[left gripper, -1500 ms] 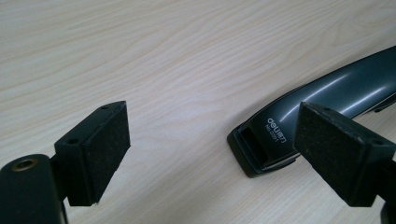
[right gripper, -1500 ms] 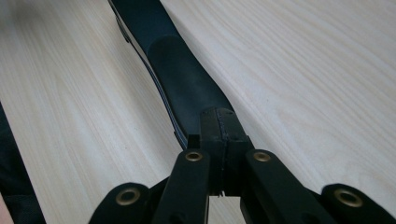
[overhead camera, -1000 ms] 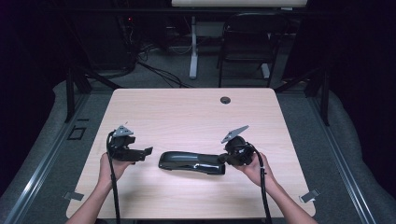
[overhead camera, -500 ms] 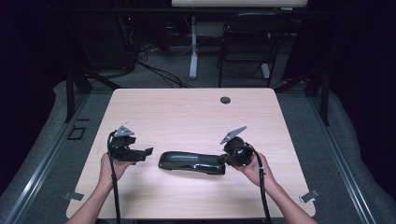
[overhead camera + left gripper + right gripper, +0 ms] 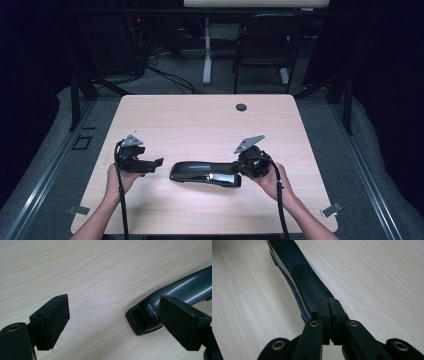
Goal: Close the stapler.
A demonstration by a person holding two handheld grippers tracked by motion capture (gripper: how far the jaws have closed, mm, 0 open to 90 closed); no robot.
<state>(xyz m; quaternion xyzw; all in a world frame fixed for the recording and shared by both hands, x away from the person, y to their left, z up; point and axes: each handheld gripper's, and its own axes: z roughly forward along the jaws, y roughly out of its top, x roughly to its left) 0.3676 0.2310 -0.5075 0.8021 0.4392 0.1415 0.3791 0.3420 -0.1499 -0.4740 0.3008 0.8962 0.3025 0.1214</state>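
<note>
Tabletop [image 5: 200,120] — stapler [image 5: 205,173] between both tongs

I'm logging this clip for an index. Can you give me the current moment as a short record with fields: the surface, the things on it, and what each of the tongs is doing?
surface: light wooden table
main thing: long black stapler, lying flat near the person's edge of the table, white brand lettering at one end
other thing: small dark round spot at the table's far edge
left tongs: open, jaws wide apart, short of the stapler's end, not touching it
right tongs: jaws pressed together, tips on the stapler's top near its other end
hands: one on each set of tongs
</note>
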